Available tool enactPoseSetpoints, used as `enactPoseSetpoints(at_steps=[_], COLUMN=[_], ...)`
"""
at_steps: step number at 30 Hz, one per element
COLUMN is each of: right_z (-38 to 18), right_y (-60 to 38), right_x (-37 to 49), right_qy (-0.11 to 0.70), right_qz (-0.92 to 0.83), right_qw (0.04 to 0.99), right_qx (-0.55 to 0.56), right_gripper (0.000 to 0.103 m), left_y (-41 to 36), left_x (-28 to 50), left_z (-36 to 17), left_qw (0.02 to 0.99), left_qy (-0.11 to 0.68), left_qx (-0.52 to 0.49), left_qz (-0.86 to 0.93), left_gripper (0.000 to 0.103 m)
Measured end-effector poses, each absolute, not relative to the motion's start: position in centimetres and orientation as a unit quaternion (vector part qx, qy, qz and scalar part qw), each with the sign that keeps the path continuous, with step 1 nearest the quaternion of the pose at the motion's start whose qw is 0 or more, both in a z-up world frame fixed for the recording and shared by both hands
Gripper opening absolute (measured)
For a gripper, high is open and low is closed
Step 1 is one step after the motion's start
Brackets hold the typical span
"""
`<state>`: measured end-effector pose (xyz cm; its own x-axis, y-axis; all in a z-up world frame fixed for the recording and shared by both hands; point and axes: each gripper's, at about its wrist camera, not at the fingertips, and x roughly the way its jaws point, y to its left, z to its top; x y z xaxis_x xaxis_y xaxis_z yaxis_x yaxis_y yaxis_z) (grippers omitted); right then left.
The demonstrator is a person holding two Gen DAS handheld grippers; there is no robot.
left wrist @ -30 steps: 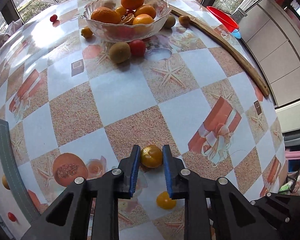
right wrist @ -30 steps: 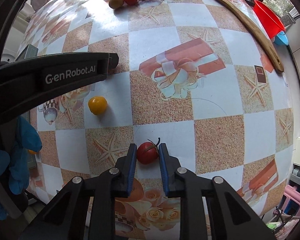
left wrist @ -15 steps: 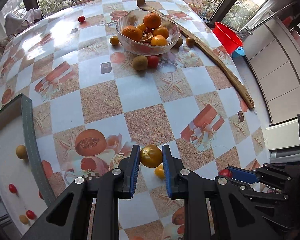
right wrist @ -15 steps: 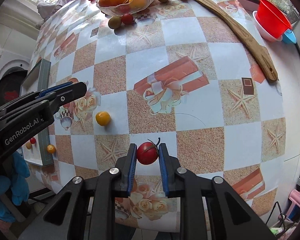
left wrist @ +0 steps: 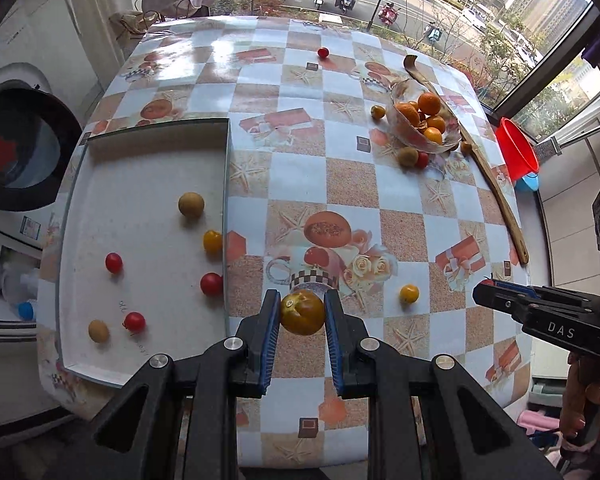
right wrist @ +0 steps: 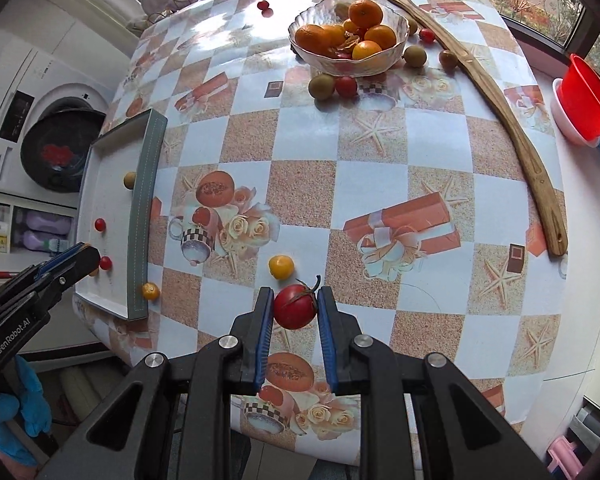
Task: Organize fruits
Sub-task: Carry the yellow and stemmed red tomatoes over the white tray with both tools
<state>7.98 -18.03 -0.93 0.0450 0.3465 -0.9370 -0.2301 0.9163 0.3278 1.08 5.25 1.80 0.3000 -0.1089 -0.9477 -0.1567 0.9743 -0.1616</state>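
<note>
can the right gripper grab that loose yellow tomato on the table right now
Probably not yet: the right gripper is already shut on a red tomato. The yellow tomato lies unobstructed just beyond its fingers.

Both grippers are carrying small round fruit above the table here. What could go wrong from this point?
The yellow-brown fruit in the left gripper and the red tomato in the right gripper are pinched near the pad tips, so either might slip. Dropped into the white tray, they could roll into the fruit there.
</note>
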Motion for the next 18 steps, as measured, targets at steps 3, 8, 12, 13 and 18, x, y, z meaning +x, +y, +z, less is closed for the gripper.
enactPoseSetpoints(at_steps=[3,8,12,13,18], right_z=[-0.9,-1.4,-1.7,-1.6,-1.7], right_y=[-15.0,-8.1,-1.8,-0.4,5.4], right_x=[8.3,8.5,9.3,9.6,11.7], right_qy=[0.659,0.672,0.674,0.673,0.670], right_qz=[0.193,0.181,0.189,0.193,0.194], right_qw=[0.725,0.715,0.711,0.711,0.714], right_qx=[0.051,0.071,0.064,0.064,0.057], right_gripper=[0.024,0.024,0.024,0.024,0.024], left_y=[8.9,15.2,19.6,20.5,23.5], left_x=[1.0,1.7,2.8,3.1,5.3], left_z=[1.6,0.8,-0.1,-0.4,-3.0], left_qw=[0.801,0.799,0.800,0.800,0.792], left_qy=[0.589,0.595,0.596,0.596,0.607], left_qx=[-0.106,-0.082,-0.071,-0.072,-0.068], left_qz=[0.011,-0.002,-0.003,-0.004,-0.006], left_gripper=[0.024,0.024,0.024,0.024,0.024])
